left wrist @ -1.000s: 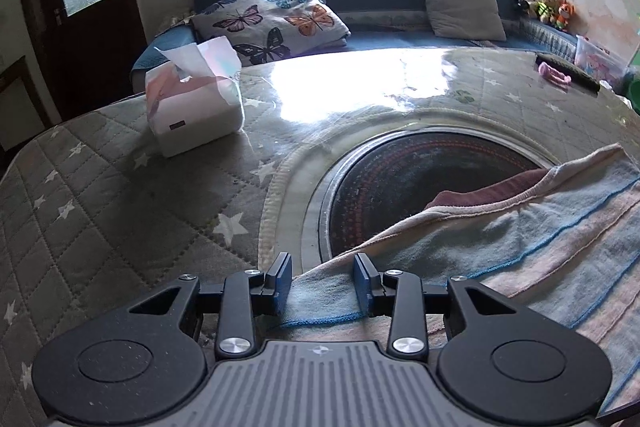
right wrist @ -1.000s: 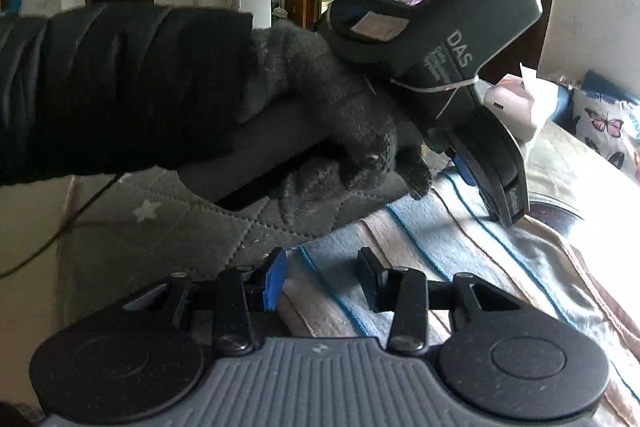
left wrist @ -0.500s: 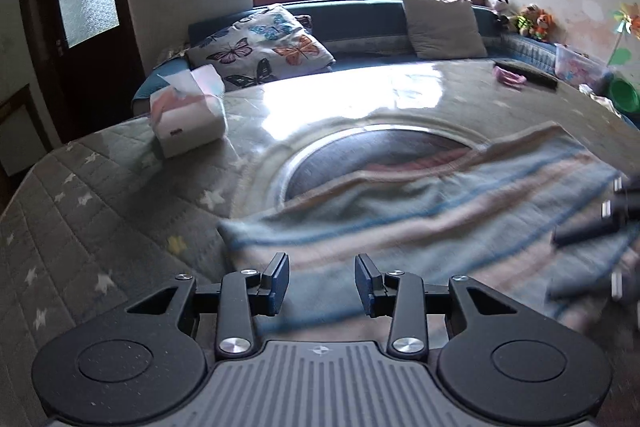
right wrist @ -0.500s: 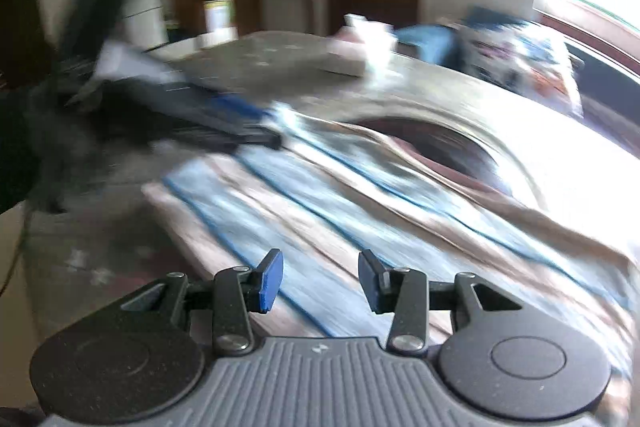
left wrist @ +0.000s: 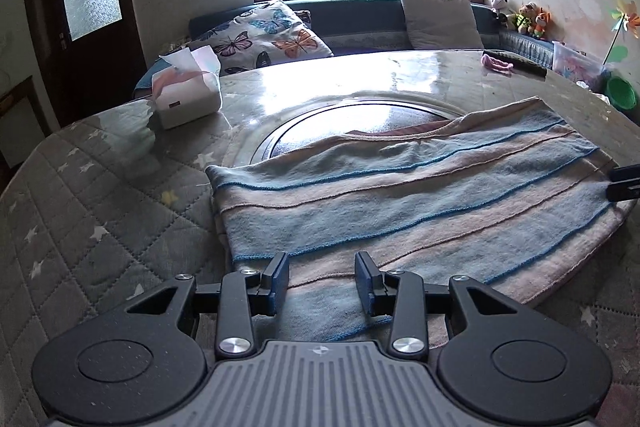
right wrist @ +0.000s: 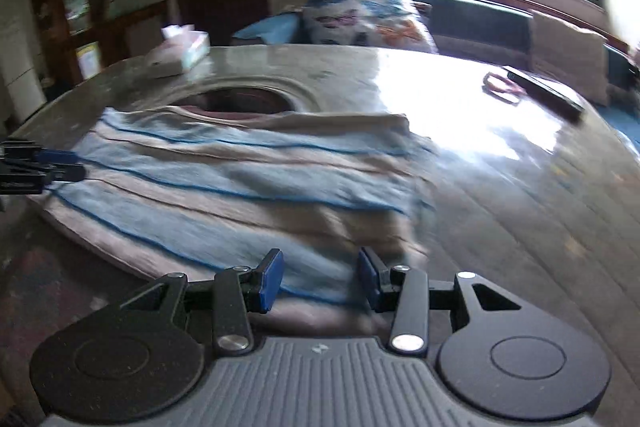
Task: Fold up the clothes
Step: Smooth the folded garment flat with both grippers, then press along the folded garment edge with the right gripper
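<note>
Garment: striped garment (left wrist: pixel 404 187) lies spread flat across the table (left wrist: pixel 100 195), partly covering the dark round inset (left wrist: pixel 344 127), laid out ready for a fold.
Left gripper (left wrist: pixel 322 281): jaws apart, holding nothing, poised over the garment's near hem.
Right gripper (right wrist: pixel 319 279): jaws apart, empty, at the garment's opposite end.
Tissue box (left wrist: pixel 186 99): well beyond the garment.
Unclear: right view is motion-blurred; a pinkish layer under the garment's far edge is mostly hidden.

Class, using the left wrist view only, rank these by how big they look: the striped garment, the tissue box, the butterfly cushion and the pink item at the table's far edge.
1. striped garment, largest by far.
2. butterfly cushion.
3. tissue box, though it sits nearer than the cushion, so true sizes stay unsure.
4. pink item, smallest and farthest.
</note>
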### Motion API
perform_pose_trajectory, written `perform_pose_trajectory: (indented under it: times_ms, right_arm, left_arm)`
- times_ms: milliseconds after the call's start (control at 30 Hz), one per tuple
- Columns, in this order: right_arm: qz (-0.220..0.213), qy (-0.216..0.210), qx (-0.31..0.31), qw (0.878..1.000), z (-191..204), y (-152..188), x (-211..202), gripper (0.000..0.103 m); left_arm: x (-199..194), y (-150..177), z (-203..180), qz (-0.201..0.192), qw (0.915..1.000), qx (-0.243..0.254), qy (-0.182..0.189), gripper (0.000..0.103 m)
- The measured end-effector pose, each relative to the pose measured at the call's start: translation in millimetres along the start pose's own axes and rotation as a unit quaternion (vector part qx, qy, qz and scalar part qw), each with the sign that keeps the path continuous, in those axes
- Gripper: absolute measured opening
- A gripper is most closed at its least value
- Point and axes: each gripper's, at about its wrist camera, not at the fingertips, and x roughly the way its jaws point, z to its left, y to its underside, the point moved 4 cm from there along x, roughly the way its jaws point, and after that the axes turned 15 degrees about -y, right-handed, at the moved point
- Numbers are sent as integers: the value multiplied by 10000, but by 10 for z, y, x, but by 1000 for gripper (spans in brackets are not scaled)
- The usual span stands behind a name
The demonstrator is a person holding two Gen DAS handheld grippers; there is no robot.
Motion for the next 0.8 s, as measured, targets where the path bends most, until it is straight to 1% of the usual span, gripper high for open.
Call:
perform_pose_trajectory:
  times_ms: [67,167,267,333,433,633,800]
  right_arm:
    - [-47,-65,138,9999,-41,-1,-55,41]
    - [-194,-75,-57,9998,24,-148,-48,42]
    - [-294,-270,-108,9991,72,-321,105,42]
    - [-260,-317,-64,9991,55,-382,243,42]
    - [-132,-238,204,9994,-71,-405,424,42]
    - [-329,-230,373,9985,-192,-586,465,42]
    - [-400,-101,589,9974,-402,-762,663,42]
  left_arm:
    - [0,-16,1,29,10000,-8,-1,40]
    - [47,-53,21,63,10000,-51,-25,41]
    - [98,-92,42,96,9999,-98,-52,41]
    - [143,-115,67,126,9998,-138,-60,41]
    - [230,-164,130,170,9996,-224,-59,41]
    - [450,-338,223,224,9991,-346,-93,40]
    - [656,-451,329,345,9977,-564,-129,40]
